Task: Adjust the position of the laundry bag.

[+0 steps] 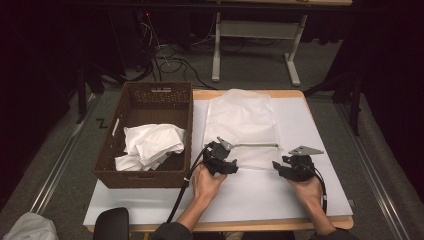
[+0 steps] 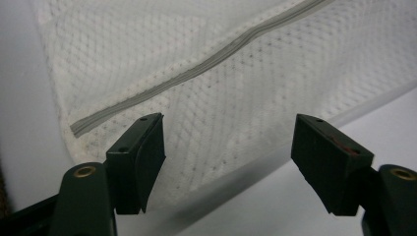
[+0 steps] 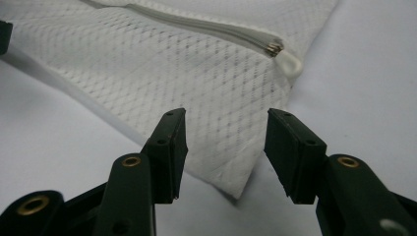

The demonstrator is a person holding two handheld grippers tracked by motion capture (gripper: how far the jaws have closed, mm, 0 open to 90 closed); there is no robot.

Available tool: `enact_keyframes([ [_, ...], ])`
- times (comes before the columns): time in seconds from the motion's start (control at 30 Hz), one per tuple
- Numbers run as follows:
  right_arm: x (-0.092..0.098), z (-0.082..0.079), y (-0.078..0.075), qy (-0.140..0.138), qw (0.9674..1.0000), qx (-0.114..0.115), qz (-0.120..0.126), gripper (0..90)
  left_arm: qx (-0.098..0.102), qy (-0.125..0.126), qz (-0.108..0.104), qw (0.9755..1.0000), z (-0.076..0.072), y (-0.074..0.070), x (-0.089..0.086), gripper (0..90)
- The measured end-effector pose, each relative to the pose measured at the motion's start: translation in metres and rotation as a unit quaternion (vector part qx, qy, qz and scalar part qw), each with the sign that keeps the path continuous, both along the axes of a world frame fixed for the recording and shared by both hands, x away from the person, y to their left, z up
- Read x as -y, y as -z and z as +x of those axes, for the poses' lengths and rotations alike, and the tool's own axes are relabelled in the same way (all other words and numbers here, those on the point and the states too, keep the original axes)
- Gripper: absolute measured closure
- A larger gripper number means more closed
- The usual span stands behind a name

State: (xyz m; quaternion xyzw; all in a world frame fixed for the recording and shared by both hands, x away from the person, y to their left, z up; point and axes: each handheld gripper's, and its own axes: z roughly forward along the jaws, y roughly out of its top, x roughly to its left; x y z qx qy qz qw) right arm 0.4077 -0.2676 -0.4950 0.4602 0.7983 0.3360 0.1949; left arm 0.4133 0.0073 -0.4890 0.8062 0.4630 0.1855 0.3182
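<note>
High view: white mesh laundry bag lies flat on the white table cover, just right of the brown wicker basket. Basket holds crumpled white cloth. Grey zipper runs across the bag's near end. Left gripper sits at the bag's near left corner, right gripper at the near right corner, each held in a hand coming in from the bottom edge (cables trail back along the forearms).

Left gripper view: left gripper jaws stand wide apart, nothing pinched. Bag mesh spans the gap beyond and under the jaws; pads do not press on it. Zipper runs diagonally above the jaws, its closed end toward the left jaw.

Right gripper view: right gripper jaws also apart, gap narrower than on the left one. The bag's near corner points into the gap, no contact from either pad. Zipper slider at the zipper's end, near the bag's right edge (slider tab partly visible).
</note>
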Motion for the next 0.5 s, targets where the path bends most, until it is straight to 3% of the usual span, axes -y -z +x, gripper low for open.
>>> enact_keyframes([
  [0.17,0.002,0.009,0.005,0.007,0.9998,-0.015,-0.004,48.0,-0.017,-0.018,0.011,0.9996,0.011,0.010,-0.001,28.9],
  [0.3,0.001,0.013,0.009,0.005,0.9996,-0.024,-0.012,48.6,-0.019,-0.028,0.013,0.9993,0.015,0.014,-0.001,31.8],
  [0.43,0.000,0.014,0.010,0.005,0.9995,-0.028,-0.017,56.5,-0.033,-0.032,0.015,0.9988,0.018,0.018,0.000,37.8],
  [0.5,0.003,0.014,0.010,0.002,0.9995,-0.029,-0.012,61.2,-0.039,-0.035,0.006,0.9986,0.018,0.018,-0.001,40.9],
])
